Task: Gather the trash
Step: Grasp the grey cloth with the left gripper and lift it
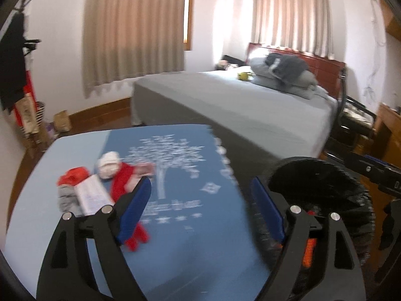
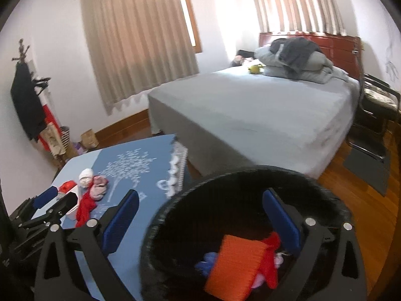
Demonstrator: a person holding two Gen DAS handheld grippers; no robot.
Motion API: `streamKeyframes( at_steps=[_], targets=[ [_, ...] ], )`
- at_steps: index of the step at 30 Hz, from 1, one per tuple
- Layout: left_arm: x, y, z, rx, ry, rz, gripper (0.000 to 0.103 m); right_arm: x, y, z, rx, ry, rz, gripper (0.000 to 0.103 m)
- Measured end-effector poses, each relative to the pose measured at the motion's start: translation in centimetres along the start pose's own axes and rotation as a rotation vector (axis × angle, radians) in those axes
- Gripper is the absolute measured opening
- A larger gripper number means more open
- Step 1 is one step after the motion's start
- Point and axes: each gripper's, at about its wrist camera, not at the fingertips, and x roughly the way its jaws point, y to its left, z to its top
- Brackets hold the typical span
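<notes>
The trash [image 1: 105,183] lies in a loose heap on the table [image 1: 175,225], just past the left tip of the left claw [image 1: 200,210]: a white crumpled wad, a red strip of something soft and limp, a pinkish crumple, a red-and-grey lump and a flat white printed card. The picture is blurred there, so finer materials cannot be told. The left claw stands wide, its blue pads apart with nothing between them, over bare cloth.

More trash sits in the bin [image 2: 175,225], a round black container with a fuzzy-looking rim, beside the table's right edge. Inside lie a ribbed orange piece [image 2: 235,266], a red scrap, and blue and pink bits. The right claw [image 2: 200,225] hangs over the bin's mouth, spread wide and empty; its right pad is above the orange piece, its left pad above the table's edge.

The table wears a smooth blue cloth printed with a white tree and stars, paler blue at the left, with a white lacy trim on the far right side.

Beyond both claws stands a bed [image 2: 250,115] under a plain grey sheet, with rumpled grey bedding [image 2: 295,60] piled by a red-brown wooden headboard. Pleated beige curtains [image 2: 140,42] hang on white walls. The floor [image 2: 363,200] is glossy wood. Far left, dark clothes [image 2: 27,105] hang from a rack.
</notes>
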Motion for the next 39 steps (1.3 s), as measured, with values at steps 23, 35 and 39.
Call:
streamKeyframes(
  at_steps=[23, 35, 39],
  targets=[
    [1.5, 18.1, -3.6, -0.136, 0.081, 0.34, 0.078, 9.7, 15.2, -2.4, -0.183, 0.115, 0.202, 0.097],
    [5.7, 22.5, -4.8, -0.201, 0.196, 0.312, 0.072, 13.9, 19.5, -3.1, -0.215, 0.167, 0.225, 0.097],
    [6.5, 22.8, -4.5, -0.215, 0.207, 0.295, 0.071, 14.5, 19.7, -3.2, -0.221, 0.176, 0.219, 0.097]
  ],
)
